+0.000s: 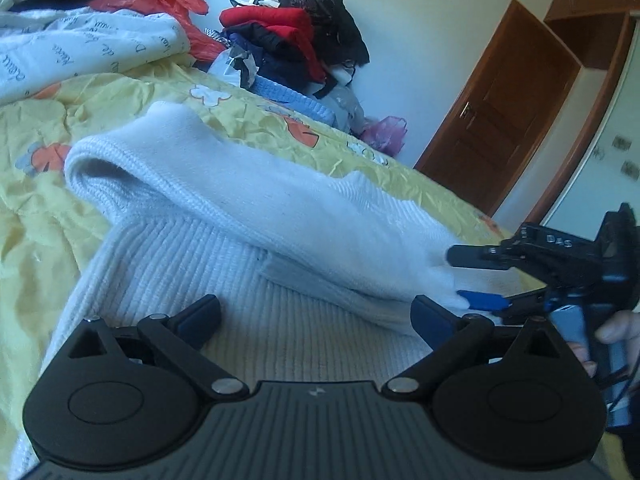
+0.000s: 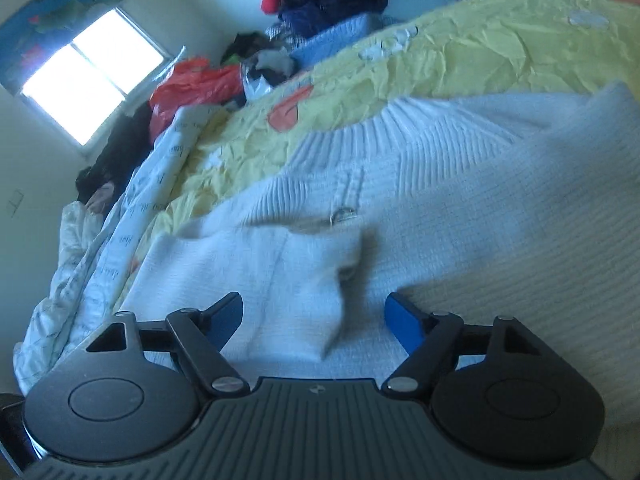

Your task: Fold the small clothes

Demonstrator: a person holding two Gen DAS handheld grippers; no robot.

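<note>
One white knit sweater (image 1: 208,264); two grippers, left (image 1: 316,316) fingers apart, right (image 2: 316,320) fingers apart.

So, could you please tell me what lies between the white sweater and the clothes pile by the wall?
In the left wrist view, only wrinkled yellow bedsheet with cartoon prints lies between the white sweater and the clothes pile.

Home bedroom: bed (image 1: 120,92), clothes pile (image 1: 296,36)

White sweater (image 1: 192,264) – ribbed knit, matt, soft. Under it, yellow bedsheet (image 1: 36,224) – thin crinkled cloth. Beyond sweater: glossy brown wood door (image 1: 504,104).
</note>
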